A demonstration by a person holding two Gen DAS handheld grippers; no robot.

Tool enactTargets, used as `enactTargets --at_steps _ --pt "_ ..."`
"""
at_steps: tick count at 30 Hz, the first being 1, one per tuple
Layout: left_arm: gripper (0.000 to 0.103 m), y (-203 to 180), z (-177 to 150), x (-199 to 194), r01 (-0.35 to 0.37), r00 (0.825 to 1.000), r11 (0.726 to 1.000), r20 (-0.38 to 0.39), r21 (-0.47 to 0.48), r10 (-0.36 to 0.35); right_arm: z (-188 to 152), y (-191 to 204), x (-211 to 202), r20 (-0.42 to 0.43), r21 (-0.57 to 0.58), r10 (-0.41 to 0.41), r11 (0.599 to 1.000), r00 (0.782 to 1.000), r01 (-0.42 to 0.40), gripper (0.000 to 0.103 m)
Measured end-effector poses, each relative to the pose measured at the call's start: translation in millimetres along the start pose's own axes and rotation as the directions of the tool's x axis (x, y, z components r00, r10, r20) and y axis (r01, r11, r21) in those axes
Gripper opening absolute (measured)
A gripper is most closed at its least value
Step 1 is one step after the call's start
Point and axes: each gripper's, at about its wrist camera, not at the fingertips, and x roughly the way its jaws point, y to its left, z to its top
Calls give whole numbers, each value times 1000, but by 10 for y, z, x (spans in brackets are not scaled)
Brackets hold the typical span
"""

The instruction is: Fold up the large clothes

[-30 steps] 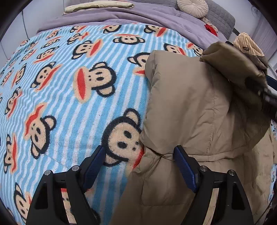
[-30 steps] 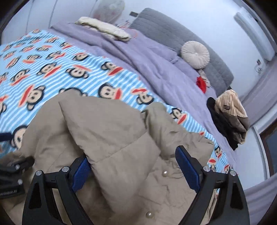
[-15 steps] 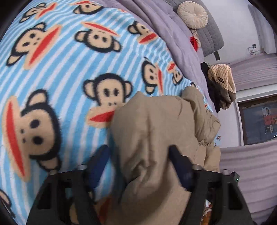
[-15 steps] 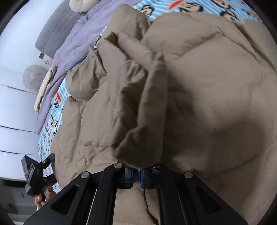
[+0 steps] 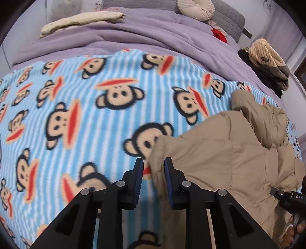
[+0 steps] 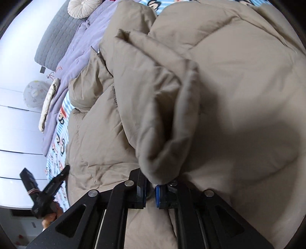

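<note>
The left gripper (image 5: 153,168) had just been closing, pinching an edge of the tan padded jacket (image 5: 220,153) lying on the monkey blanket (image 5: 86,115). The right gripper (image 6: 151,189) was clamped tight on a bunched jacket fold rising above its fingers.

A blue striped blanket (image 5: 107,134) printed with monkey faces is spread over the bed. Behind it lies a purple duvet (image 5: 133,36), on which a folded cream cloth (image 5: 82,20) is laid. A round cushion (image 5: 196,8) is set against the grey headboard (image 5: 227,16). Dark and striped clothes (image 5: 267,61) are piled at the right. A white fan (image 6: 34,93) is seen by the wall
</note>
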Motion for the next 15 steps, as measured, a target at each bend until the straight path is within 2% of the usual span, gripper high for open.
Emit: enactTargets --at_steps 1,2,3,4,5,6,7,8,10,13,15 --pt "24 60 -6 -91 -25 1000 1000 10 -2 25 5 -9 -16 -7 2 7 1000 1000 -7 8" --pt "24 121 -13 -194 -21 1000 1000 16 -7 21 16 -10 -32 -18 3 8 1000 1000 -8 9" --pt "24 183 -42 -308 12 1000 1000 17 -15 -11 20 -18 -77 -36 -1 4 1000 999 -4 11" --pt "24 224 -92 -415 49 999 999 13 -20 -48 10 -20 -142 -47 -8 1 1000 999 -2 18" --pt "24 232 -163 -505 78 997 997 3 -14 -77 0 -15 -226 -46 -21 -7 1000 999 6 33" --pt "24 206 -252 -573 96 995 995 -16 5 -96 -12 -5 -328 -37 -43 -18 999 999 16 44" --pt "24 146 -343 -616 98 995 995 -39 31 -97 -27 5 -427 -20 -66 -31 997 999 30 63" --pt "24 80 -458 -641 98 993 994 -65 55 -94 -48 19 -546 8 -92 -55 994 998 55 68" --pt "24 -61 -665 -686 136 986 988 -111 77 -127 -68 59 -767 69 -145 -111 982 991 120 68" --pt "24 -276 -884 -824 247 965 966 -114 78 -237 -34 125 -1013 160 -176 -159 967 974 187 67" --pt "24 -439 -893 -837 269 960 960 -98 80 -261 15 189 -1091 186 -217 -138 960 973 178 54"
